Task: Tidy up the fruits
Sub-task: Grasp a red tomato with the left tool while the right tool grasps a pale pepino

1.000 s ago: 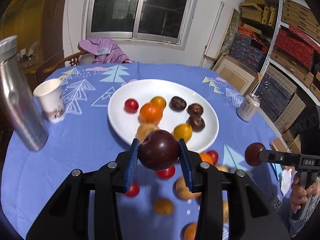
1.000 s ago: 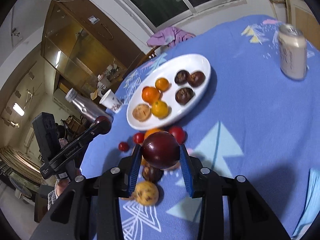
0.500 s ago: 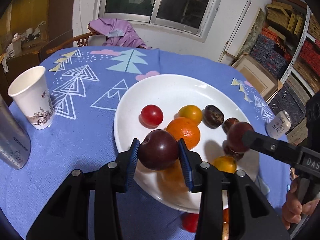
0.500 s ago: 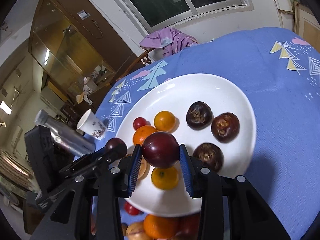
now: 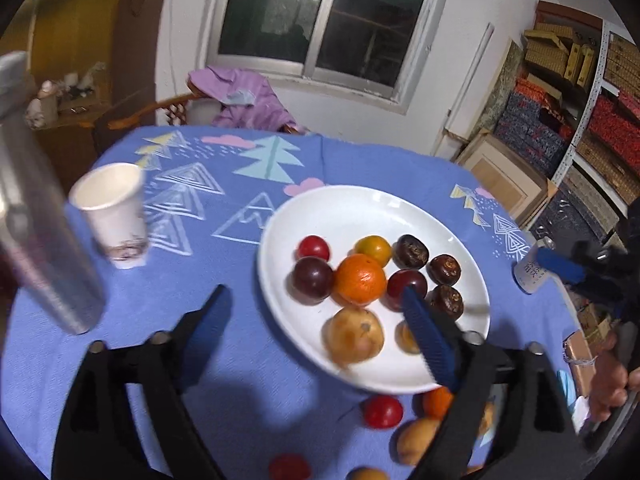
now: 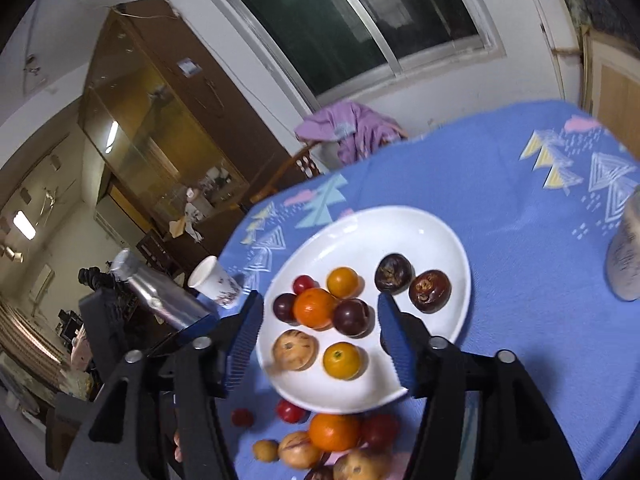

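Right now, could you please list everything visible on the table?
plate: one, white, table centre
plums: two, dark purple, on plate, either side of the big orange
big orange: one, orange, on plate
small citrus: two, yellow-orange, on plate
cherry tomato: one, red, on plate
brown fruits: three, dark brown, plate's right side
tan fruit: one, tan, plate's near side
loose fruits: several, red, orange, tan, on cloth before plate
paper cup: one, white, left of plate
bottle: one, silver, far left
can: one, pale, right of plate
tablecloth: one, blue, patterned
left gripper: open, empty
right gripper: open, empty
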Available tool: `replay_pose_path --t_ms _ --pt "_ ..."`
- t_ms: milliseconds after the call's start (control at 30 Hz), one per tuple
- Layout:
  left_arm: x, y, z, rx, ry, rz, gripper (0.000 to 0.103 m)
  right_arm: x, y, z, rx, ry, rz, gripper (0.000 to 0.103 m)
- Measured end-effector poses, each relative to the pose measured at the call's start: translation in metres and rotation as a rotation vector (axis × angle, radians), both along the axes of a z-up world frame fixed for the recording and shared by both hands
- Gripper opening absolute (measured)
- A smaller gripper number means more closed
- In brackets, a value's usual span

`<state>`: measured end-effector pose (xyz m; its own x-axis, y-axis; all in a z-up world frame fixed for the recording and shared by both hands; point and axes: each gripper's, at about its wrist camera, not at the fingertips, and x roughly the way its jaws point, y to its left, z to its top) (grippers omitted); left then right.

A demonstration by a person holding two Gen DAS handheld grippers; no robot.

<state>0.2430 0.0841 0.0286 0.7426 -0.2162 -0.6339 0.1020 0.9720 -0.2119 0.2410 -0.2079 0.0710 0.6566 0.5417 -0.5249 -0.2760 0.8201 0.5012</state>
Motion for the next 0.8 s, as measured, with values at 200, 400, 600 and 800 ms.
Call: replay_pose_path --t_ms 200,400,600,800 --pt "-0.067 0.023 -0.02 0.059 0.032 0.023 0.092 -0.068 -0.025 0.001 -0.019 -0.036 0.004 0.078" --pt "-0.092 0.007 -0.048 0.15 0.061 -0.012 0.092 -0.092 -0.057 -0.049 -0.016 0.065 -0.06 0.079" --pt "-0.087 -0.011 -0.068 0.183 0.116 -0.074 0.084 -0.087 -0.065 -0.063 0.028 0.127 -0.057 0.079" --pt "-0.083 -0.016 -0.075 0.195 0.131 -0.086 0.064 -0.088 -0.065 -0.063 0.04 0.141 -0.05 0.079"
